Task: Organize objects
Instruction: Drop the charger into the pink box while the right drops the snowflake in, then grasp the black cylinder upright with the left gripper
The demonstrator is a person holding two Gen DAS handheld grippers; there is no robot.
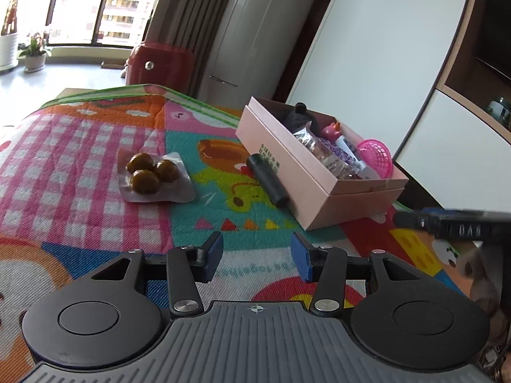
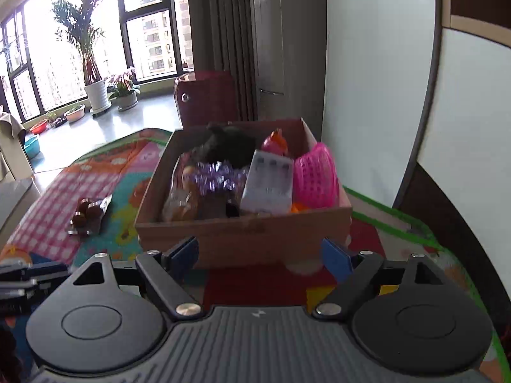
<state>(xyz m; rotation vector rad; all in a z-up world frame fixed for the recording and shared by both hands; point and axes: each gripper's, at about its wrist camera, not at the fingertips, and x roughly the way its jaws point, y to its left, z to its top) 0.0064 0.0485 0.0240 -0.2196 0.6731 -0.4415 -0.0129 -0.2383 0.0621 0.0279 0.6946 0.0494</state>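
A pink cardboard box (image 1: 297,172) stands on the colourful play mat (image 1: 80,146). It holds a black plush, a snack packet, a purple bow, a white tube and a pink basket (image 1: 375,156). A black cylinder (image 1: 267,179) lies against the box's left side. A clear pack with three brown balls (image 1: 151,172) lies further left. My left gripper (image 1: 257,252) is open and empty, low over the mat in front of the cylinder. My right gripper (image 2: 260,255) is open and empty, just in front of the box (image 2: 242,233); the pack (image 2: 87,214) shows at its left.
A red stool (image 1: 159,62) stands beyond the mat, with a curtain and white cabinet doors (image 1: 367,48) behind the box. Potted plants (image 2: 95,92) stand by the window. The right gripper's body (image 1: 453,223) shows at the right edge of the left wrist view.
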